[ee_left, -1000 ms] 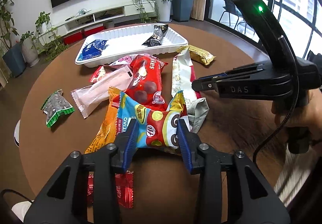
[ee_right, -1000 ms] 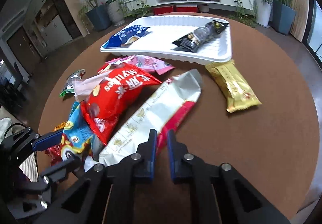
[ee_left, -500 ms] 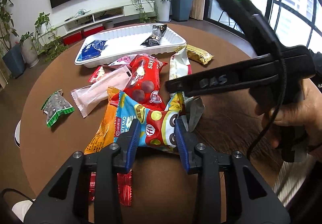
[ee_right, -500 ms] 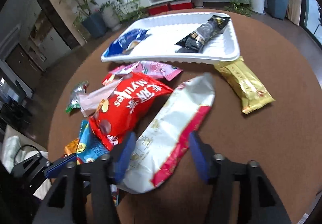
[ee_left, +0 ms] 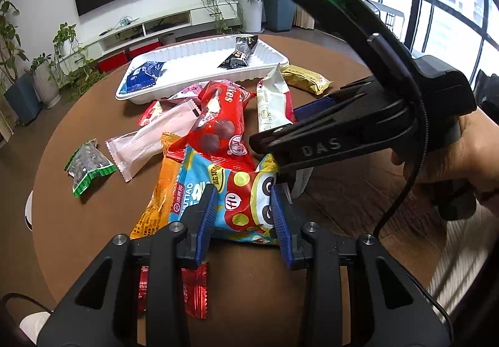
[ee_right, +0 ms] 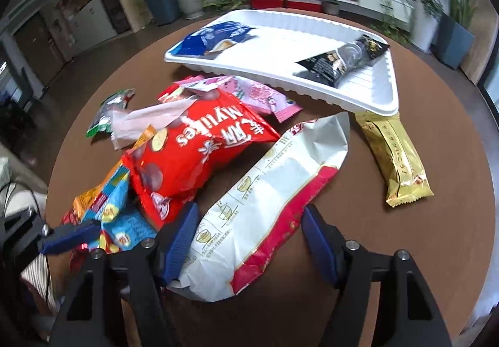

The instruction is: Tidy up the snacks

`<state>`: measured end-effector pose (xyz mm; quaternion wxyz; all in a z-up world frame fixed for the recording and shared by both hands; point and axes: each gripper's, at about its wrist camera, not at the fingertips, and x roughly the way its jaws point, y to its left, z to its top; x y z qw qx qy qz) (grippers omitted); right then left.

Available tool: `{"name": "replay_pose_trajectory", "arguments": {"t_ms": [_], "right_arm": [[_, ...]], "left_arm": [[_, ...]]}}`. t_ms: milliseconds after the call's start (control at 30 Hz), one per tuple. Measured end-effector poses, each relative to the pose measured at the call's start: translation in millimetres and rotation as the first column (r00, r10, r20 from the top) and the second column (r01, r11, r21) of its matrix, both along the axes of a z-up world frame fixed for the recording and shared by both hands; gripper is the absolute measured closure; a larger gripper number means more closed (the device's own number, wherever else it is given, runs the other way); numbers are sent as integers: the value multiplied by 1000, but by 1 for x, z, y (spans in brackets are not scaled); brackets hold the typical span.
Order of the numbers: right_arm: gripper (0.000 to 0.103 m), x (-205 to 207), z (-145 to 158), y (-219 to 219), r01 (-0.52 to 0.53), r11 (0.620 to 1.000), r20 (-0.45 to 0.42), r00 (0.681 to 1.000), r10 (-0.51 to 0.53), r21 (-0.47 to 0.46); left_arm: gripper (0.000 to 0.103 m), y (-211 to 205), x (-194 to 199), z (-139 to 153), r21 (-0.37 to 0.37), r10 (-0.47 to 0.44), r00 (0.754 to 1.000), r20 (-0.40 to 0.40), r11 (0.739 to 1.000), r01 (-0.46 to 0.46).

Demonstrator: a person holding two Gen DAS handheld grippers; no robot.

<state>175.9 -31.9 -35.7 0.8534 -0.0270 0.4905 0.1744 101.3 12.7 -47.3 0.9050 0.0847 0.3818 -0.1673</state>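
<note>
Straddling the near end of the long white-and-red foil snack bag (ee_right: pixel 268 206) on the round brown table (ee_right: pixel 405 253), the right gripper (ee_right: pixel 249 231) gapes empty and should pinch squarely, while the left gripper (ee_left: pixel 243 212) brackets the blue-and-red cartoon packet (ee_left: pixel 237 197), unclamped.

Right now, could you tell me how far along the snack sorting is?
Early on. Only the blue packet and black packet lie in the white tray. The open right gripper straddles the white-and-red bag; the open left gripper brackets the cartoon bag. Other snacks remain on the table.
</note>
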Motion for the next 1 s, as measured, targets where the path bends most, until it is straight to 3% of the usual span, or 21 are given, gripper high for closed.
{"name": "replay_pose_trajectory", "arguments": {"t_ms": [133, 433, 500, 633, 800, 1000], "right_arm": [[39, -5, 1, -2, -65, 998, 3, 998, 65, -15], [40, -24, 1, -16, -186, 971, -7, 982, 187, -151], [39, -24, 0, -24, -164, 975, -27, 986, 162, -148], [24, -23, -5, -36, -94, 987, -29, 995, 91, -130], [22, -27, -6, -35, -50, 992, -2, 999, 50, -115], [22, -30, -6, -33, -46, 993, 13, 999, 47, -108]], "left_arm": [[70, -2, -3, 0, -2, -14, 1000, -1, 1000, 14], [70, -4, -7, 0, -1, -28, 1000, -4, 1000, 28], [70, -4, -7, 0, 1, -34, 999, -3, 999, 34], [69, -7, -9, -1, 29, -36, 999, 13, 999, 36], [63, -9, -6, -2, 43, -34, 999, 6, 998, 34], [46, -9, 0, -7, 56, -21, 1000, -12, 998, 21]]}}
